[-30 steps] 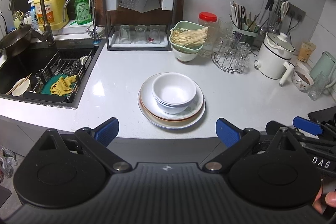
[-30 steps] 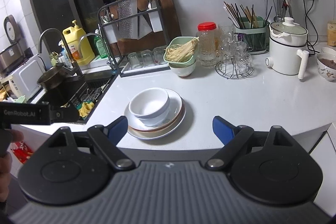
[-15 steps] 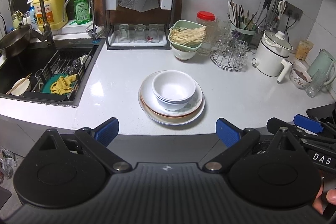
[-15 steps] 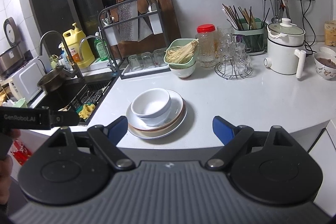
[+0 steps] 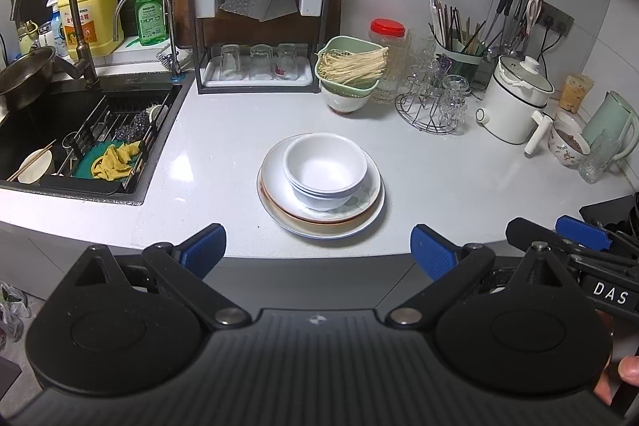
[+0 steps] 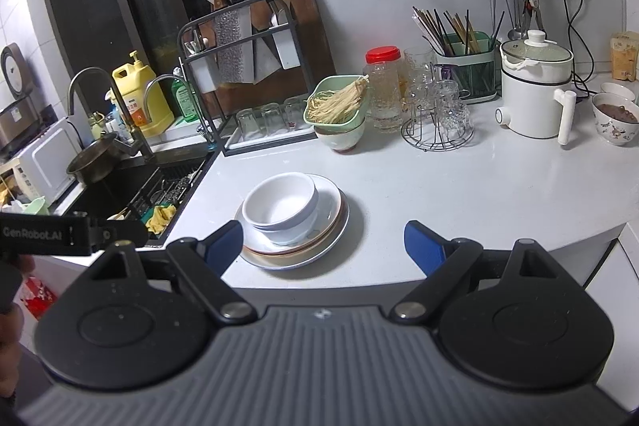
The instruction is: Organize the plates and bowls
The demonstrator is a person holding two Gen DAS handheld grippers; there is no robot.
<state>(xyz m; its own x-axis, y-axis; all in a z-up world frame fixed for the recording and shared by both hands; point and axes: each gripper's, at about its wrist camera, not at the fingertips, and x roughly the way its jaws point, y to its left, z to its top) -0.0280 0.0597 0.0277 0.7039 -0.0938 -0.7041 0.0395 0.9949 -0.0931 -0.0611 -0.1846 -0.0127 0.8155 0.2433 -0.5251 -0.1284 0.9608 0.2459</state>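
A stack of white bowls (image 5: 324, 170) sits nested on a stack of plates (image 5: 275, 202) near the front edge of the white counter (image 5: 439, 182). The bowls (image 6: 279, 206) and plates (image 6: 331, 230) also show in the right wrist view. My left gripper (image 5: 318, 249) is open and empty, held off the counter's front edge, just short of the plates. My right gripper (image 6: 323, 240) is open and empty, also in front of the counter; the plates lie just ahead between its fingertips. Its blue fingertips (image 5: 579, 226) show at the right of the left wrist view.
A sink (image 5: 60, 130) with a rack, a cloth and a bowl lies at the left. At the back stand a knife rack with glasses (image 5: 259, 26), a green basket of noodles on a bowl (image 5: 347, 74), a glass holder (image 5: 435, 98), a white pot (image 5: 515, 102) and a patterned bowl (image 5: 567, 146).
Both grippers have lifted and drawn back slightly; the dishes sit a little lower and farther in both views. Both stay open. The dishes have not moved.
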